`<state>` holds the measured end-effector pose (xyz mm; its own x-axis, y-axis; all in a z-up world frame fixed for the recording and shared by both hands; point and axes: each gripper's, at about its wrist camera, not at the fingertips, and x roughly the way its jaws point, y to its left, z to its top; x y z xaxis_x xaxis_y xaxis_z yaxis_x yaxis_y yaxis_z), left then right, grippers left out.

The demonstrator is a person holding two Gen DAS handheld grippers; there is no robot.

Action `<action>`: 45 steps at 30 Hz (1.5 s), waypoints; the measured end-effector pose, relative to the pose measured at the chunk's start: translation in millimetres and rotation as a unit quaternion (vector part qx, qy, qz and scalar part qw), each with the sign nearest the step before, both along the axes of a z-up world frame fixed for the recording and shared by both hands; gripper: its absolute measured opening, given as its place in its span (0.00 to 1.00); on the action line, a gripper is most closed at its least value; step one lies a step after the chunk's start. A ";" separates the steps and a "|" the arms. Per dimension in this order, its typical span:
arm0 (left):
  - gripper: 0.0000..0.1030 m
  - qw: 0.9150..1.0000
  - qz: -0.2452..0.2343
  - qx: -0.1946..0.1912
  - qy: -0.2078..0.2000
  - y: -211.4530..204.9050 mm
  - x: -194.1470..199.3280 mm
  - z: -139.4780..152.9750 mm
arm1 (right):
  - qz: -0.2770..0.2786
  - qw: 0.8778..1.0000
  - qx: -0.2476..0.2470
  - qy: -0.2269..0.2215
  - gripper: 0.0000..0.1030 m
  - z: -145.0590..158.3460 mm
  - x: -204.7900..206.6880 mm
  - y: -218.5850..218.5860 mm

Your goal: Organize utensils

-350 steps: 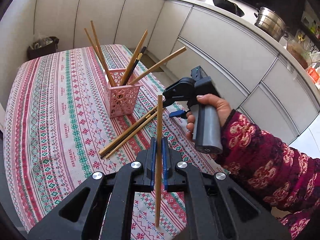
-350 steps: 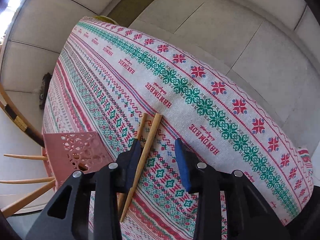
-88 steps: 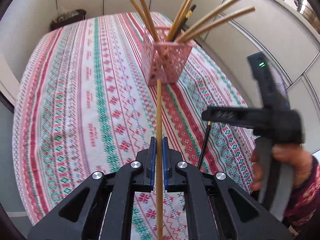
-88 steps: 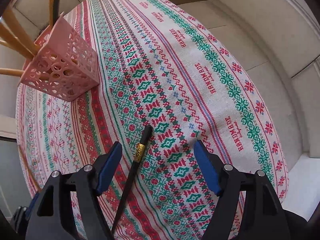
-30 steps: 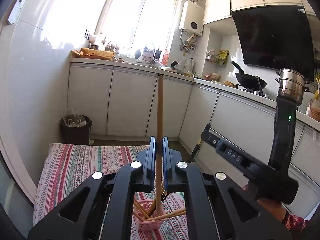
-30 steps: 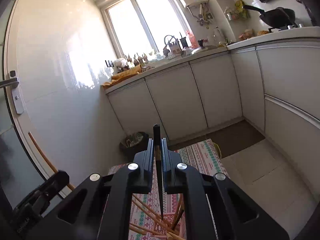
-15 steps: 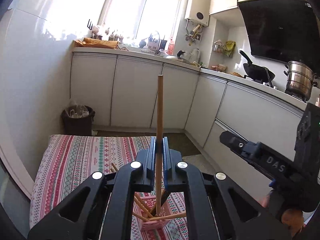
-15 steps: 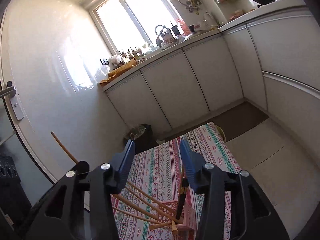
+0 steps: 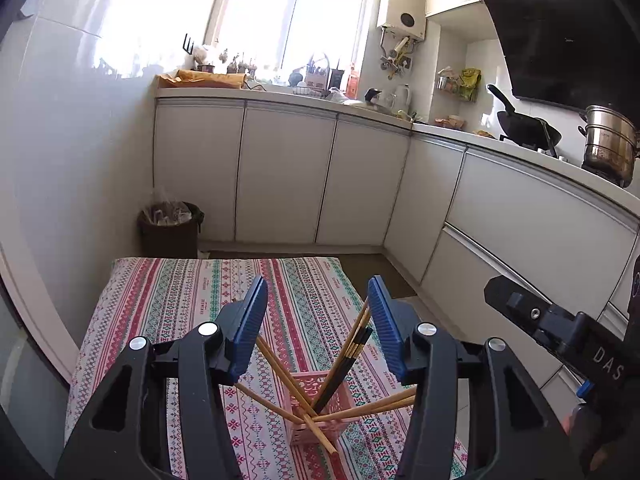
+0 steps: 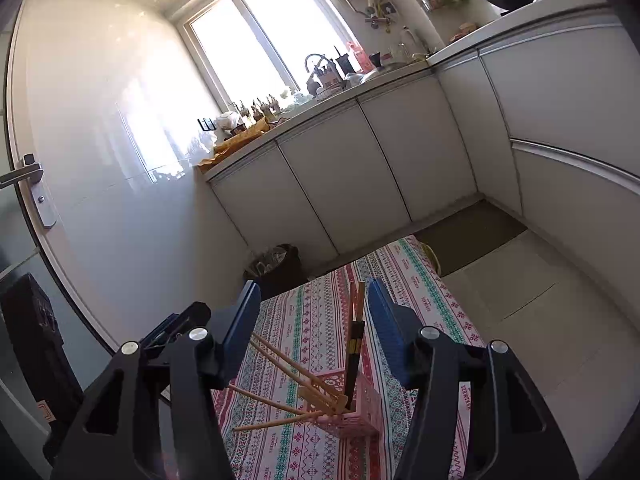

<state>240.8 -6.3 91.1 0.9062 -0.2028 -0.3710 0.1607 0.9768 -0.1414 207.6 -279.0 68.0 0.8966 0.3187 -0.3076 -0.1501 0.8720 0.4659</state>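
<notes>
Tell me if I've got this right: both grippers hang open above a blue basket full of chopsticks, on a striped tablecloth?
Not quite: the basket is pink, as the left wrist view shows. The rest holds: the left gripper and right gripper hang open above it, chopsticks stand inside, and it sits on the striped tablecloth.

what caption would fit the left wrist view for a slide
Left gripper open above the pink basket of wooden and black chopsticks on the patterned tablecloth.
</notes>
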 end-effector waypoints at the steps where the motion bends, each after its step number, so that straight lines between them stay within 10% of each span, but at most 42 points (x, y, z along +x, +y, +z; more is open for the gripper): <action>1: 0.50 1.000 0.001 0.003 -0.003 -0.9 -2.8 1.1 | -0.005 1.000 -0.001 -0.002 0.54 0.6 -2.0 -1.1; 22: 0.93 0.997 0.054 0.038 -0.045 0.9 -60.7 18.4 | -0.100 0.990 -0.093 -0.033 0.89 9.5 -56.1 -9.3; 45: 0.93 0.988 0.115 0.098 -0.038 -8.8 -118.5 -17.5 | -0.141 0.971 -0.195 -0.004 0.93 -25.4 -109.6 5.1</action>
